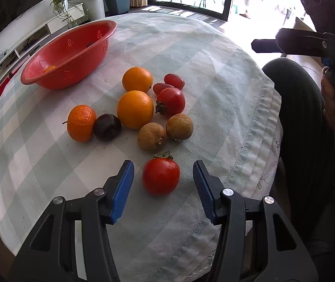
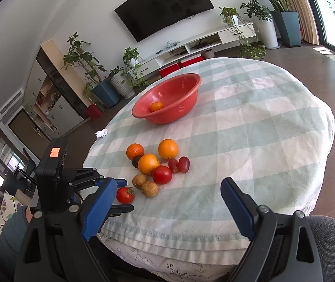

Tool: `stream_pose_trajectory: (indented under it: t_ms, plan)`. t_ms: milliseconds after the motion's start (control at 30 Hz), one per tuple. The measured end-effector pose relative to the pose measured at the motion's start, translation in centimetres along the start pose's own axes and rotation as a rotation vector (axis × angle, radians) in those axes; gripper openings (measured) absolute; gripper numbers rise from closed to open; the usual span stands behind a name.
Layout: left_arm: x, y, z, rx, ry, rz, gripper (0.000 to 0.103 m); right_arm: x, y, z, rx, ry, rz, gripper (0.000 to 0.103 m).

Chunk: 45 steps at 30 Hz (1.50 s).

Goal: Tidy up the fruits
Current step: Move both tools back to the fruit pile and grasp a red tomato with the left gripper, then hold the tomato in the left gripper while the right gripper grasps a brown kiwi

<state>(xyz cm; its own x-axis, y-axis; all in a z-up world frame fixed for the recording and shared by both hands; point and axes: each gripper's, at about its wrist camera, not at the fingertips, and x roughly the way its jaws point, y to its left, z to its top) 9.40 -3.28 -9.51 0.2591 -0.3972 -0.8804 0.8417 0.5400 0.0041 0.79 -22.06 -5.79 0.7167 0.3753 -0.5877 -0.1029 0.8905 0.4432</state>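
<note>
Red tomato (image 1: 161, 176) near table's front edge, apart from fruit cluster; left gripper (image 1: 163, 181) jaws straddle it, not yet touching. Likely soft, thin-skinned, smooth: grip gently across widest part. Right gripper (image 2: 169, 208) jaws spread, empty. Colander (image 1: 73, 54) towards far edge

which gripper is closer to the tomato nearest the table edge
Left. The left gripper straddles that tomato, a blue pad on each side with gaps showing, not yet pressing. The right gripper hangs open over the tablecloth's near edge, off to the tomato's side.
</note>
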Motion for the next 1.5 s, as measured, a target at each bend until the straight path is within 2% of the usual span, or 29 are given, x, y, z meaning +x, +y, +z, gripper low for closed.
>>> stream_pose_trajectory:
  t_ms: [133, 167, 200, 233, 500, 733, 833, 967, 1133, 1233, 1500]
  plan:
    - [-0.3, -0.1, -0.2, -0.001, 0.007, 0.005, 0.049, 0.1, 0.1, -0.1, -0.004, 0.002, -0.004, 0.092]
    - [-0.3, -0.1, -0.3, -0.006, 0.007, 0.004, 0.046, 0.2, 0.1, 0.0, -0.003, 0.004, -0.004, 0.092]
    - [-0.3, 0.0, -0.3, -0.016, 0.008, 0.0, 0.037, 0.3, 0.2, -0.1, -0.004, 0.007, -0.004, 0.092]
    - [-0.2, 0.2, -0.3, -0.029, 0.012, -0.003, 0.034, 0.4, 0.3, -0.1, -0.006, 0.01, -0.004, 0.092]
    - [0.0, 0.5, -0.5, -0.073, 0.025, -0.009, 0.03, 0.6, 0.7, -0.1, -0.022, 0.013, -0.008, 0.091]
    - [-0.5, 1.1, -1.0, -0.12, 0.013, -0.022, 0.03, 1.5, 0.9, 0.1, -0.053, 0.04, -0.038, 0.084]
    - [-1.0, 1.4, -1.3, -0.149, -0.006, -0.025, 0.03, 2.2, 1.0, 0.4, -0.084, 0.056, -0.057, 0.083]
    - [-2.4, 2.3, -2.0, -0.224, -0.058, -0.016, 0.03, 3.6, 1.3, 1.2, -0.147, 0.117, -0.102, 0.074]
    - [-4.1, 3.4, -3.5, -0.322, -0.123, -0.008, 0.03, 4.9, 3.4, 0.8, -0.211, 0.162, -0.059, 0.072]
    - [-5.1, 3.7, -4.4, -0.357, -0.156, -0.008, 0.03, 6.6, 5.0, -0.3, -0.255, 0.215, -0.034, 0.063]
    - [-6.3, 3.4, -5.8, -0.401, -0.201, -0.028, 0.03, 10.6, 5.7, -1.3, -0.231, 0.297, -0.062, 0.05]
